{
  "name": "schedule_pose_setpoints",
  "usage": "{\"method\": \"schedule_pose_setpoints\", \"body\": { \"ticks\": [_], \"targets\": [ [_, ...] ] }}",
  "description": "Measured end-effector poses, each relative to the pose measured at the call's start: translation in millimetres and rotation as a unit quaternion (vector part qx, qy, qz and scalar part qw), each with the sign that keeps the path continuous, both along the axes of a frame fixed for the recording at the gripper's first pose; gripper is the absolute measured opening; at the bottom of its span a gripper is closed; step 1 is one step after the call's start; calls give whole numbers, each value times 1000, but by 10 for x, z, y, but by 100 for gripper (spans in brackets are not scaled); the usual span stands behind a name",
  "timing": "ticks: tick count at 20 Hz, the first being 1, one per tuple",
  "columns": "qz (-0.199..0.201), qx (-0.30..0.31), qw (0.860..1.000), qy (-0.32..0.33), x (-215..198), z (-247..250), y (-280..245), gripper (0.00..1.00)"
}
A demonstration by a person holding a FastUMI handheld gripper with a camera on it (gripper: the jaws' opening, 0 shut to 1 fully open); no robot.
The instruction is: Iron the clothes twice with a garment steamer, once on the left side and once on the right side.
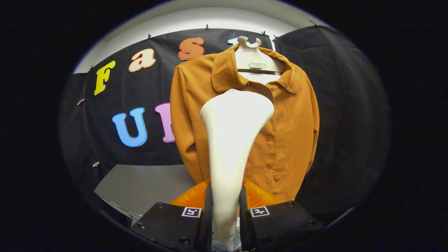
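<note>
Hand-held gripper [225, 210] grasps the white garment steamer [232, 140] by its handle between both fingers, head raised toward the orange jacket [287, 129], which hangs on a hanger [249, 43] for an upright pass.

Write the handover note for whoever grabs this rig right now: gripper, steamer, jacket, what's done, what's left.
Gripper: shut on the white garment steamer; both fingers press its handle.
Steamer: upright between the fingers, its wide head up near the collar, in front of the jacket's middle. Contact with the cloth cannot be told.
Orange jacket: buttoned, hanging on a white hanger against the booth wall, just ahead of the fingers.
Done: steamer picked up and brought to the jacket.
Left: no pass can be confirmed from this view, so take both as due, one down the left side and one down the right.
</note>
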State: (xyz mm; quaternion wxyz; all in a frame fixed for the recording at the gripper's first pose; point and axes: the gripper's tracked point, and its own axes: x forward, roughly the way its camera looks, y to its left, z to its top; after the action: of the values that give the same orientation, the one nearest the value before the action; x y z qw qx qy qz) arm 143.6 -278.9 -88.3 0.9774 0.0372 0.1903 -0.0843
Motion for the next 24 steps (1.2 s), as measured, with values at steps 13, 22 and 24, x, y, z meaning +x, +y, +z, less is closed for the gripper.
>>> {"method": "schedule_pose_setpoints", "body": {
  "ticks": [13,22,24],
  "targets": [
    [47,41,996,69,378,-621,-183,35],
    [47,53,989,127,333,-1163,-262,35],
    [44,54,988,138,301,-1277,-288,35]
  ]
}}
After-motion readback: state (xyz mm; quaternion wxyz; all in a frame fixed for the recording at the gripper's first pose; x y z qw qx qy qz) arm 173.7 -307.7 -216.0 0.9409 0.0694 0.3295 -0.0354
